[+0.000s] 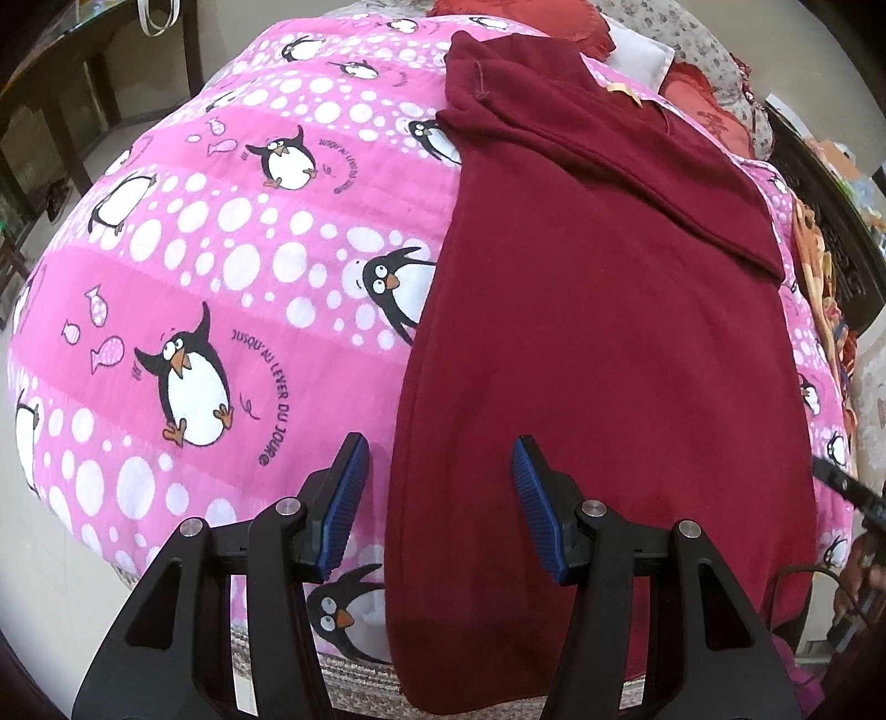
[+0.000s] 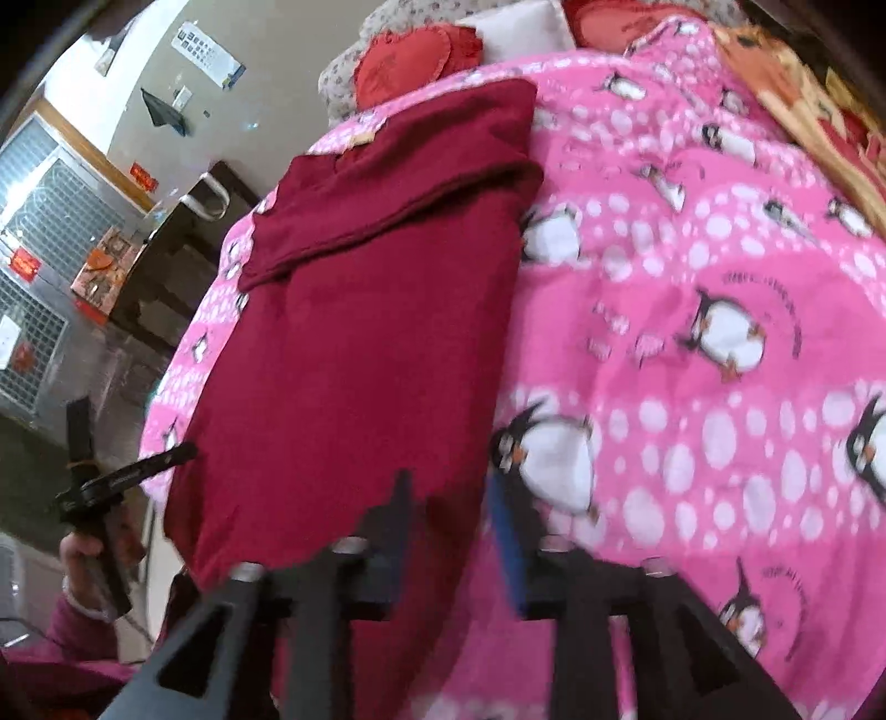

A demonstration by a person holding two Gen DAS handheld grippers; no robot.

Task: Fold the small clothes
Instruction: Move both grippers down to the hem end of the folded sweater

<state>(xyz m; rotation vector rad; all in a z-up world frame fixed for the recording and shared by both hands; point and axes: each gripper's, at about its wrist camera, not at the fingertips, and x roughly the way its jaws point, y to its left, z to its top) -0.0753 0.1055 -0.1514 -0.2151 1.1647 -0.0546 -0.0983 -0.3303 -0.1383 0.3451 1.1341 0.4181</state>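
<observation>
A dark red knit garment [image 1: 598, 332] lies flat on a pink penguin-print blanket [image 1: 221, 277], its sleeve folded across the upper part. My left gripper [image 1: 437, 459] is open, its jaws straddling the garment's left edge near the hem. In the right wrist view the same garment [image 2: 360, 332] lies left of centre on the blanket [image 2: 692, 277]. My right gripper [image 2: 451, 498] is open over the garment's right edge near the hem, holding nothing. The view is motion-blurred.
Red heart cushions [image 2: 410, 58] and a white pillow [image 2: 520, 27] sit at the head of the bed. An orange patterned cloth [image 2: 803, 99] lies at the far right. Dark furniture [image 2: 171, 260] stands left of the bed. The left hand's gripper [image 2: 111, 487] shows at the left.
</observation>
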